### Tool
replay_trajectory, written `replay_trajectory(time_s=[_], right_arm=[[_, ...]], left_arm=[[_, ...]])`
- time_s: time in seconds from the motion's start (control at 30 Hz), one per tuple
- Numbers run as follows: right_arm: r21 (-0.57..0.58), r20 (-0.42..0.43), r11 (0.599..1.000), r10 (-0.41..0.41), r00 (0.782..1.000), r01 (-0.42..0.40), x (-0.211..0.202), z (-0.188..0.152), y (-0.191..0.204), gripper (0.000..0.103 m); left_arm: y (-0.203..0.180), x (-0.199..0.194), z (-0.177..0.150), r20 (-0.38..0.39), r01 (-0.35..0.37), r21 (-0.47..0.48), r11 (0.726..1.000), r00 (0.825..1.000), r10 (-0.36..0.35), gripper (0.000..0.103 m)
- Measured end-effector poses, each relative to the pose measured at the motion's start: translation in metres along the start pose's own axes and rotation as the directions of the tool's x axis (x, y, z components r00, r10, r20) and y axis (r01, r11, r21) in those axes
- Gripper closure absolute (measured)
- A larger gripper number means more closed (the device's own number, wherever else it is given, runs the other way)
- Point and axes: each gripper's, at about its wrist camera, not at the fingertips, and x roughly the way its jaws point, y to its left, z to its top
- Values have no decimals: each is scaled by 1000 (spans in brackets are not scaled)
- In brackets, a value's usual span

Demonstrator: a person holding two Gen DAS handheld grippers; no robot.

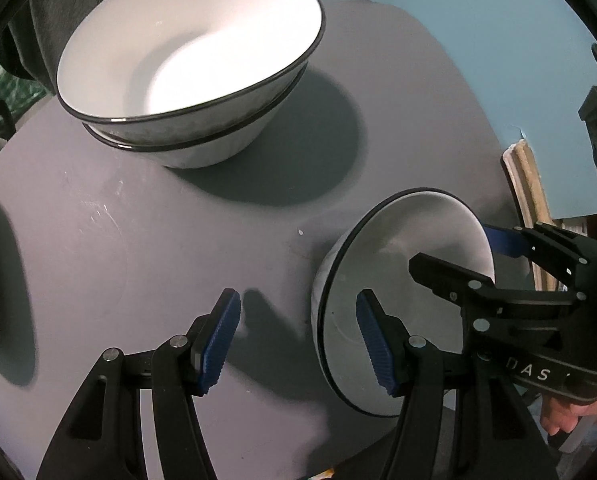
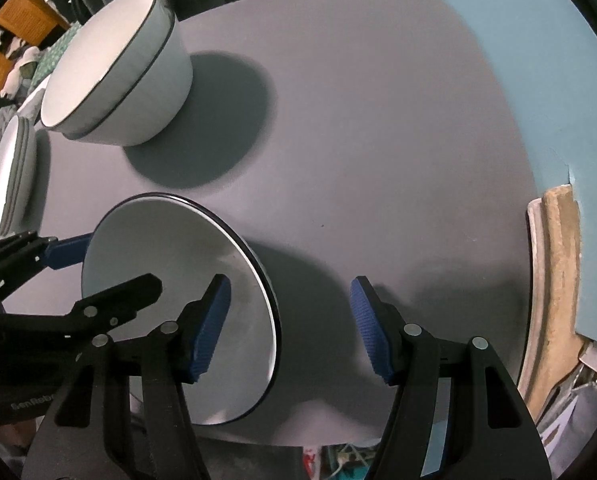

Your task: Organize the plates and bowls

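Round white bowl (image 2: 170, 304), ribbed blue pads (image 2: 210, 328)

2 nested bowls (image 1: 186, 68) behind single bowl (image 1: 402, 288); plates (image 2: 12, 172) left.

Left wrist camera is looking down and forward along its own gripper (image 1: 298, 340), sitting close over the grey surface (image 1: 138, 260). Right wrist camera is doing likewise from the right, facing across the surface (image 2: 378, 140). Both are sharing the stacked bowls (image 1: 190, 64) (image 2: 114, 72), the near single bowl (image 1: 402, 280) (image 2: 170, 272) and each other's gripper.
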Motion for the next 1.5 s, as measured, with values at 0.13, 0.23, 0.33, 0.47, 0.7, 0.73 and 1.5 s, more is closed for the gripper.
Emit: replay_trajectory(time_s=[0.13, 0.23, 0.33, 0.47, 0.7, 0.73, 1.5], right_arm=[[-4, -2, 1000, 3, 1000, -3, 3, -3, -3, 39], [-7, -5, 1000, 3, 1000, -3, 1, -2, -3, 48], [-9, -15, 1000, 9, 1000, -9, 1, 0, -6, 59], [-13, -22, 1000, 7, 1000, -8, 0, 1, -7, 69], [10, -48, 999, 40, 998, -39, -2, 2, -10, 92], [8, -49, 999, 38, 998, -38, -2, 2, -8, 92], [-41, -45, 999, 26, 999, -28, -29, 37, 42, 96]], left_arm=[[6, -1, 3, -4, 3, -1, 1000, 1000, -3, 44], [3, 0, 5, -13, 3, 0, 1000, 1000, -3, 57], [1, 2, 6, -20, 10, -8, 1000, 1000, -10, 67], [-3, 8, 1, -42, 31, -29, 999, 999, -32, 80], [-9, 6, 0, -48, 42, -17, 999, 998, -43, 91], [-10, 6, 0, -48, 40, -20, 999, 998, -41, 91], [3, -38, 2, -14, 12, -106, 994, 1000, -14, 94]])
